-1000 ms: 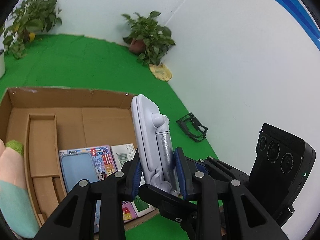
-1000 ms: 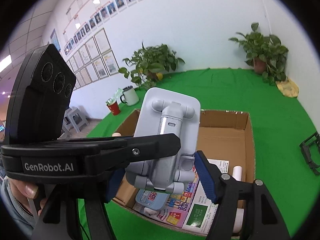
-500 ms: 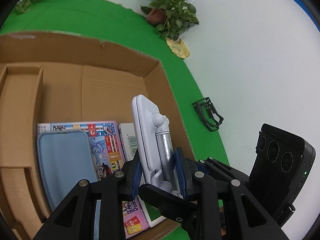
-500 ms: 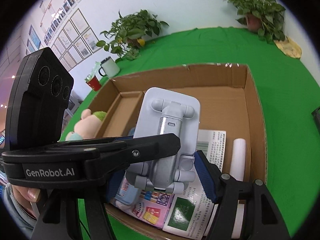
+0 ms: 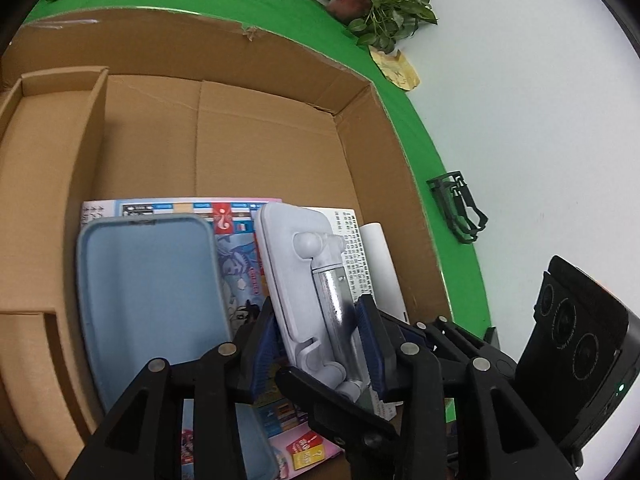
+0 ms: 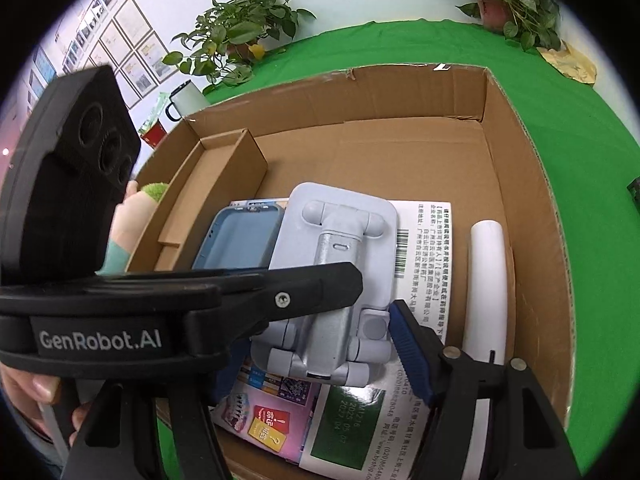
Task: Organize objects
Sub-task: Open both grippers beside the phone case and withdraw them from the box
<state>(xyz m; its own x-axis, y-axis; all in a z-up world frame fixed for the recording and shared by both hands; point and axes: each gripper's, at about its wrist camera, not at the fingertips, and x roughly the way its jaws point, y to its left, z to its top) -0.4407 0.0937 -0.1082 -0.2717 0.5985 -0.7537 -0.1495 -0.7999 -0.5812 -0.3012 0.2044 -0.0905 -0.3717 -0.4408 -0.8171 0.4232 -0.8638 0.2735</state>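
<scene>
A folded white and silver phone stand (image 5: 308, 280) is held low inside an open cardboard box (image 5: 280, 68), over the papers there. My left gripper (image 5: 316, 344) is shut on the stand, its blue pads on both faces. My right gripper (image 6: 320, 340) is around the stand's base (image 6: 328, 280), its right pad close beside the stand; the left pad is hidden behind the left gripper's arm. In the box lie a blue phone case (image 5: 148, 292), a colourful booklet (image 6: 268, 420), a white printed leaflet (image 6: 424, 248) and a white tube (image 6: 486, 280).
The box (image 6: 520, 128) has a narrow cardboard divider tray (image 6: 224, 176) on its left side. A plush toy (image 6: 128, 220) lies left of the box. A black wire holder (image 5: 456, 208) sits on the green mat to the right. Potted plants and mugs (image 6: 184, 100) stand behind.
Both grippers have carried the phone stand forward and down into the box. The box contents now fill more of both views.
</scene>
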